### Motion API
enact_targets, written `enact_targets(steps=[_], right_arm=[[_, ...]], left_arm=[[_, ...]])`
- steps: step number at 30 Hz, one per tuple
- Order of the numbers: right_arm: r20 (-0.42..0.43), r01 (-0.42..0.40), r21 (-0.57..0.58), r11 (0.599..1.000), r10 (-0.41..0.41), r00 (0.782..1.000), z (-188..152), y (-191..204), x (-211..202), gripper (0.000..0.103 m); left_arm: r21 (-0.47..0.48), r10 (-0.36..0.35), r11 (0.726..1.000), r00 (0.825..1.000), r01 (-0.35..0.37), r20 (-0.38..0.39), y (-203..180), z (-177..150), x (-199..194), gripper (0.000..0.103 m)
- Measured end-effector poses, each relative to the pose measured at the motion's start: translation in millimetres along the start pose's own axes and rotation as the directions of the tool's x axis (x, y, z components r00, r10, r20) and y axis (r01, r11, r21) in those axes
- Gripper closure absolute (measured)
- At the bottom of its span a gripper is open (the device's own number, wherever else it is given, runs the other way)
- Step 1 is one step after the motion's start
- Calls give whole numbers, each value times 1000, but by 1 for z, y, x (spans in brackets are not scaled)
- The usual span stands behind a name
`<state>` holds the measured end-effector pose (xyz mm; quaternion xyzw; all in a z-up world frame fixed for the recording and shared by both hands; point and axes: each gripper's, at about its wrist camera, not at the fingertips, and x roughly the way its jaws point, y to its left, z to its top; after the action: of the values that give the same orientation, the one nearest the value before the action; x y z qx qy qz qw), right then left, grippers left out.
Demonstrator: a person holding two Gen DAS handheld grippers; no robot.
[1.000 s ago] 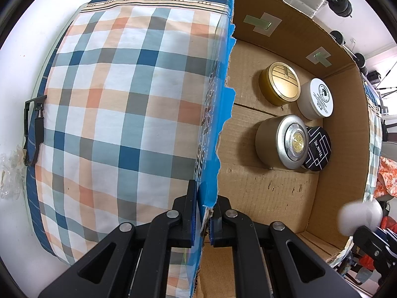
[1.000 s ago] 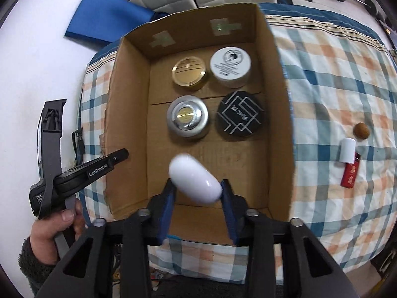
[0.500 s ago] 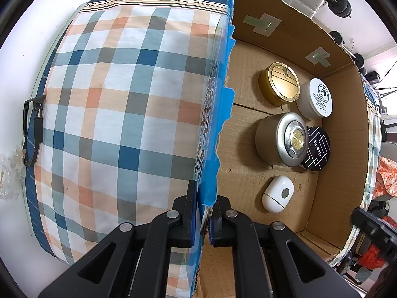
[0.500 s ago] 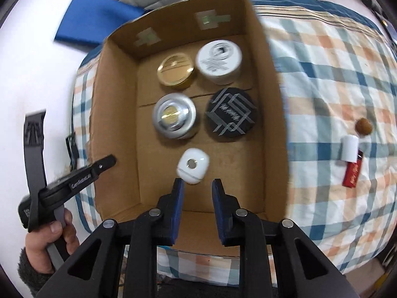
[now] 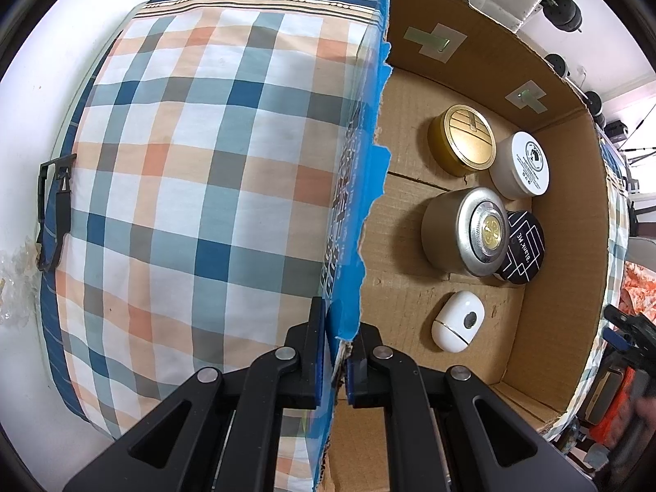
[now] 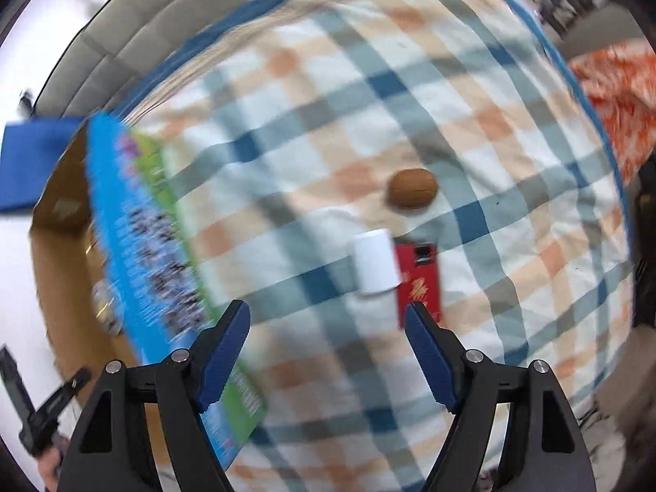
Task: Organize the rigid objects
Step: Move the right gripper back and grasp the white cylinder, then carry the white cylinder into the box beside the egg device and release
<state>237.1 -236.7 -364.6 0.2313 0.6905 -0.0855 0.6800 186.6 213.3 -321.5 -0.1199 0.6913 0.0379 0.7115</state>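
Observation:
My left gripper [image 5: 337,328] is shut on the blue-printed side wall [image 5: 369,188] of a cardboard box [image 5: 557,246]. Inside lie a gold tin [image 5: 465,139], a white jar [image 5: 522,164], a silver tin [image 5: 471,233], a black tin [image 5: 525,248] and a white oval case [image 5: 457,322]. My right gripper [image 6: 328,324] is open and empty above the checked cloth [image 6: 410,102]. Just beyond it lie a white cylinder [image 6: 375,260], a red flat pack [image 6: 420,283] and a brown nut-like ball [image 6: 412,187]. The right wrist view is blurred.
The box's outer wall [image 6: 151,238] stands left of my right gripper. The checked cloth [image 5: 184,184] covers the surface left of the box. An orange patterned cloth [image 6: 615,94] lies at the far right. A black clip [image 5: 53,205] hangs at the cloth's left edge.
My right gripper let the white oval case drop into the box, then swung right out of the box and opened wide over the cloth items. My left gripper has not moved.

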Motion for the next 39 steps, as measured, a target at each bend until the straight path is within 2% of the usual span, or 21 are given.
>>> enact_targets(steps=[3, 5, 6, 7, 10, 15, 18, 21, 25, 29, 32, 35, 39], right_arm=[[-7, 24, -7, 1000, -24, 1000, 11, -10, 25, 24], [-12, 62, -7, 998, -62, 998, 17, -10, 39, 35], [-25, 74, -3, 997, -74, 997, 21, -9, 47, 49], [-40, 83, -1, 997, -83, 996, 23, -9, 53, 60], [-84, 116, -8, 993, -116, 990, 29, -6, 74, 68], [-79, 152, -25, 988, -154, 985, 31, -4, 83, 69], [-68, 144, -55, 988, -148, 987, 28, 4, 75, 69], [-41, 91, -85, 992, -94, 995, 20, 20, 52, 69], [11, -13, -178, 984, 15, 1000, -3, 58, 1, 69], [15, -111, -275, 955, 120, 993, -34, 106, -36, 69], [-12, -171, -320, 932, 176, 984, -54, 135, -46, 69], [-40, -209, -357, 910, 209, 977, -72, 159, -53, 69], [-60, -212, -415, 885, 206, 977, -92, 189, -60, 69]], left_arm=[[-5, -1, 1000, 1000, 1, -2, 1, 1, 0, 98], [-9, -3, 1000, 1000, 3, -1, 2, 1, 0, 98], [-8, -2, 1000, 1000, 2, -1, 2, 1, 0, 98], [-10, -2, 1000, 1000, 2, -1, 3, 1, 0, 98], [-10, -3, 1000, 1000, 3, -2, 3, 1, -1, 98], [-8, -2, 1000, 1000, 2, -1, 3, 1, -1, 98], [-6, -1, 1000, 1000, 1, -1, 2, 1, -1, 98], [-7, 0, 1000, 1000, 0, -1, 2, 1, -1, 98], [-8, 1, 1000, 1000, -1, -2, 1, 1, -1, 98], [-6, 1, 1000, 1000, -1, -3, 1, 2, 0, 98], [-6, 1, 1000, 1000, -1, -2, 1, 1, -1, 98], [-4, 0, 1000, 1000, 0, 0, 0, 1, -1, 98], [-3, 0, 1000, 1000, 0, 1, 0, 2, -2, 98]])
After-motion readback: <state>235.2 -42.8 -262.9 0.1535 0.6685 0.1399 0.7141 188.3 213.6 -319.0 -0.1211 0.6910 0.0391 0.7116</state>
